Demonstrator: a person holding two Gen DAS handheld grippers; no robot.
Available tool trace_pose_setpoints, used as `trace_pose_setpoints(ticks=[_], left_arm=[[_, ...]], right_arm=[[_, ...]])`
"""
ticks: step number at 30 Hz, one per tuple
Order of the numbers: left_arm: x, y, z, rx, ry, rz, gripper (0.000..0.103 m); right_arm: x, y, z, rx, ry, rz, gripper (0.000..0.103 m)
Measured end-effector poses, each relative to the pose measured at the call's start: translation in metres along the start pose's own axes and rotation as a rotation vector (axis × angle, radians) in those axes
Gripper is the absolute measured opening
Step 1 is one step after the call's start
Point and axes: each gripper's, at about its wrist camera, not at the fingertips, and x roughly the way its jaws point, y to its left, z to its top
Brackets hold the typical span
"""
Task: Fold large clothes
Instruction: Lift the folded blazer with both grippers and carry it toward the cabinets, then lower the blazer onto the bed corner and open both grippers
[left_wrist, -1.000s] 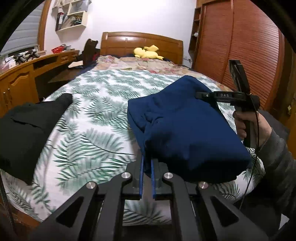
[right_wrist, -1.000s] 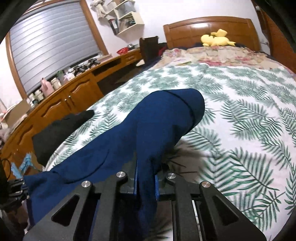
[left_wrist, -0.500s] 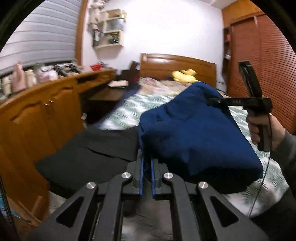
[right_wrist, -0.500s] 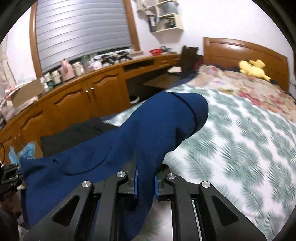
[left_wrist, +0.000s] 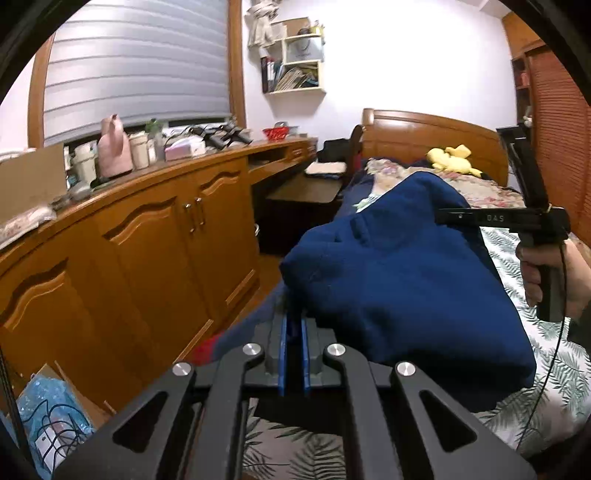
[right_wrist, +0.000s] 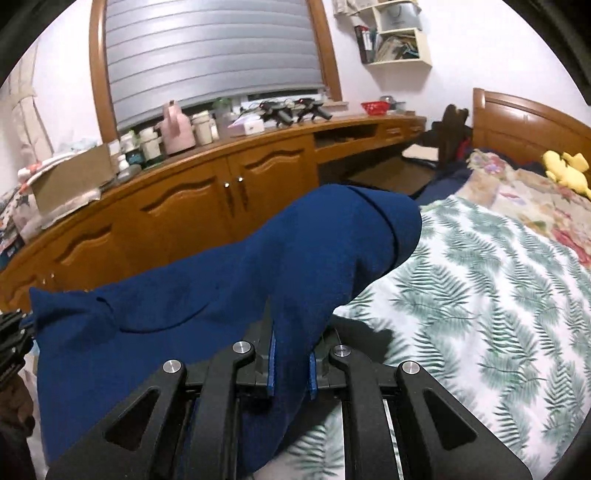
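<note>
A large dark blue garment (left_wrist: 399, 280) hangs bunched in the air between my two grippers, over the left edge of the leaf-print bed (left_wrist: 561, 373). In the left wrist view my left gripper (left_wrist: 293, 325) is shut on a thin edge of the cloth at its lower left. The right gripper (left_wrist: 443, 217), held by a hand (left_wrist: 554, 273), bites into the garment's upper right. In the right wrist view my right gripper (right_wrist: 291, 350) is shut on a thick fold of the blue garment (right_wrist: 240, 291). The left gripper (right_wrist: 11, 339) shows at the far left edge.
A long wooden cabinet (left_wrist: 147, 251) with a cluttered top runs along the left under a shuttered window. A yellow plush toy (left_wrist: 450, 158) lies by the headboard (left_wrist: 424, 136). Louvred wardrobe doors (left_wrist: 557, 129) stand at the right. A box with cables (left_wrist: 51, 417) sits on the floor.
Both grippers have swung left and slightly up, carrying the blue garment off the middle of the bed toward the cabinets. The black garment seen earlier is out of view. Both grips are unchanged.
</note>
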Motion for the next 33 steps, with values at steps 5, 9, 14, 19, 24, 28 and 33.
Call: trace_pose_setpoints(ticks=[5,9,14,19,24,28,33], left_arm=[[0.018,0.009,-0.009,-0.018,0.026,0.015,0.004],[0.034,0.006,-0.015,-0.014,0.063,0.017,0.005],[0.041,-0.003,-0.026,-0.004,0.101,0.037,0.006],[0.035,0.000,-0.026,-0.018,0.103,0.045,0.009],[0.019,0.001,-0.023,-0.036,0.092,0.052,0.011],[-0.005,-0.003,-0.018,-0.042,0.056,0.045,0.015],[-0.033,-0.020,-0.013,-0.022,0.029,0.044,0.020]], right_arm=[[0.023,0.010,-0.004,-0.009,0.014,-0.015,0.010],[0.033,0.011,-0.006,-0.025,0.021,-0.064,0.010],[0.056,0.006,-0.027,-0.047,0.158,-0.139,0.013],[0.055,0.003,-0.048,-0.096,0.211,-0.194,0.043],[0.030,0.022,-0.057,-0.168,0.146,-0.163,0.051],[0.016,0.049,-0.072,-0.175,0.142,0.008,0.055],[0.023,0.075,-0.100,-0.229,0.210,0.052,0.056]])
